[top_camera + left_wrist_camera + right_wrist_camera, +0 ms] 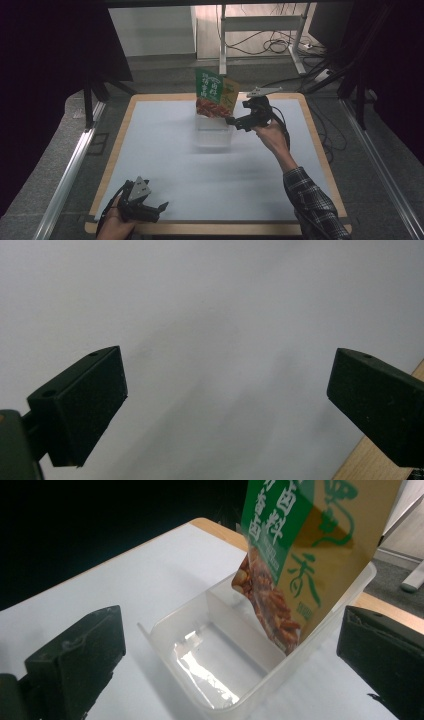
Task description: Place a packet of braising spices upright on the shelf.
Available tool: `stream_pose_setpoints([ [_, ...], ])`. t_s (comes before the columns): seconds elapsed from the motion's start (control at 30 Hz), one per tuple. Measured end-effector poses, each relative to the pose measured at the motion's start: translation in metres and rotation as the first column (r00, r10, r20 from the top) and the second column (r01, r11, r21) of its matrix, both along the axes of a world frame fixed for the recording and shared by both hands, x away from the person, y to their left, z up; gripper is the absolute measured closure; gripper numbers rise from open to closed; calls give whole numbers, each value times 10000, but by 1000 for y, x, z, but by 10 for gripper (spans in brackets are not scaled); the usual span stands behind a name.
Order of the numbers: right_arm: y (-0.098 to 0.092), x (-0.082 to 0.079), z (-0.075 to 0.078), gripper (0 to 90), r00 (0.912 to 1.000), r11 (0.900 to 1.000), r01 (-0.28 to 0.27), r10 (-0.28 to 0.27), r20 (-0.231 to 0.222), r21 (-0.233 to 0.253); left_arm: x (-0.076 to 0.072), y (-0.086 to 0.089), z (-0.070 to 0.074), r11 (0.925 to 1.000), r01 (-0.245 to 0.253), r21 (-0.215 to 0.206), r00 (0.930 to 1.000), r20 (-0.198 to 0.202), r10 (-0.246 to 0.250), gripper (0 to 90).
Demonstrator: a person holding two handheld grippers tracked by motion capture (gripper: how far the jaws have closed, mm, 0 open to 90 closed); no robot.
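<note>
A green and gold snack packet (pixel 216 94) printed with nuts stands on end in a clear plastic container (pixel 215 136) at the table's far middle. In the right gripper view the packet (pixel 300 545) leans against a corner of the container (pixel 167 647), whose floor is otherwise bare. My right gripper (pixel 236 119) hovers just right of the container, open, and its jaws (pixel 231 630) frame the container without touching the packet. My left gripper (pixel 158 209) rests at the front left of the table, open with nothing between its jaws (pixel 227 377).
A white mat (pixel 200 175) covers the wooden table (pixel 320 150). Its front edge lies close to my left gripper. Metal frame rails run along both sides of the table. A desk frame and cables sit on the floor beyond the far edge.
</note>
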State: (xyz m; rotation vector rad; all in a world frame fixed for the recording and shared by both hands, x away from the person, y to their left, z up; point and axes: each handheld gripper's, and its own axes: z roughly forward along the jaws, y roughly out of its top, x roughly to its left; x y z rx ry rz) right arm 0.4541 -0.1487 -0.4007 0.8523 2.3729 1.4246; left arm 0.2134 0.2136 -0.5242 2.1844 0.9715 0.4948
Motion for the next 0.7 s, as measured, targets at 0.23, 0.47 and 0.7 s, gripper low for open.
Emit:
stream_pose_setpoints([
  [0.23,-1,-14,-6,0,10000,10000,24,-23,32,-66,0,0,0,10000,3,3,10000,-12,-3,26],
  [0.47,-1,-26,-10,0,10000,9998,7,-5,95,-198,0,1,0,10000,-21,-51,10000,-18,21,26],
  [0.7,-6,-38,-20,0,10000,9998,86,-86,-28,-180,1,3,0,9993,-68,-354,10000,-65,66,26],
])
